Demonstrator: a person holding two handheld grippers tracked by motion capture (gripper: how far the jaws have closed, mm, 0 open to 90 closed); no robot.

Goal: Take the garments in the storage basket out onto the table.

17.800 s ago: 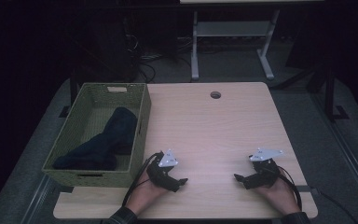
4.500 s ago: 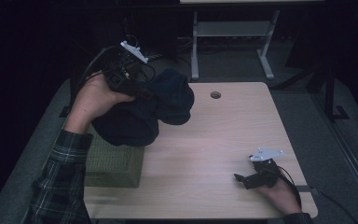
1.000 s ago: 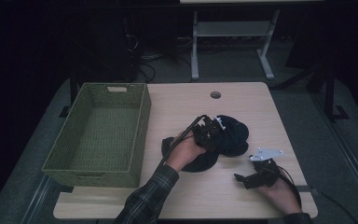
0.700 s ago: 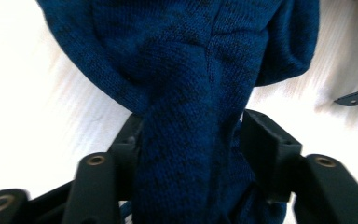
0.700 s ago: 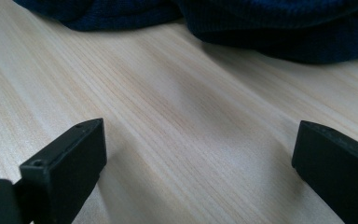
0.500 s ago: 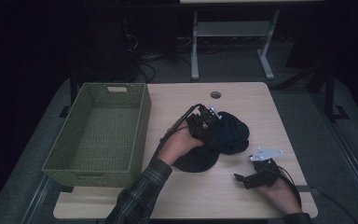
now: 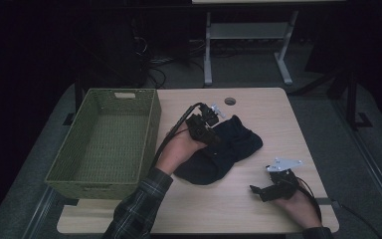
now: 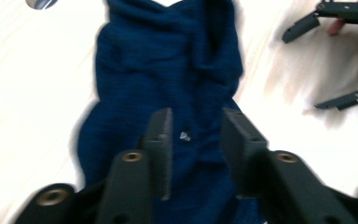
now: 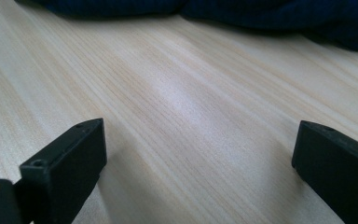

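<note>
A dark blue garment lies crumpled on the wooden table, right of centre. My left gripper hovers over its left part. In the left gripper view the jaws stand a narrow gap apart and have just been closing. The garment lies beneath them, and no pad presses on it. My right gripper rests on the table near the front right, jaws wide open on bare wood. The garment's edge lies a little beyond it.
A green woven basket stands at the table's left side, with nothing inside. A round cable hole sits near the far edge. Beyond the table are a white metal stand and cables on the floor.
The left hand has lifted and drifted toward the far side of the garment. The garment now lies flatter and stretched to the right. The right hand has stayed put.
</note>
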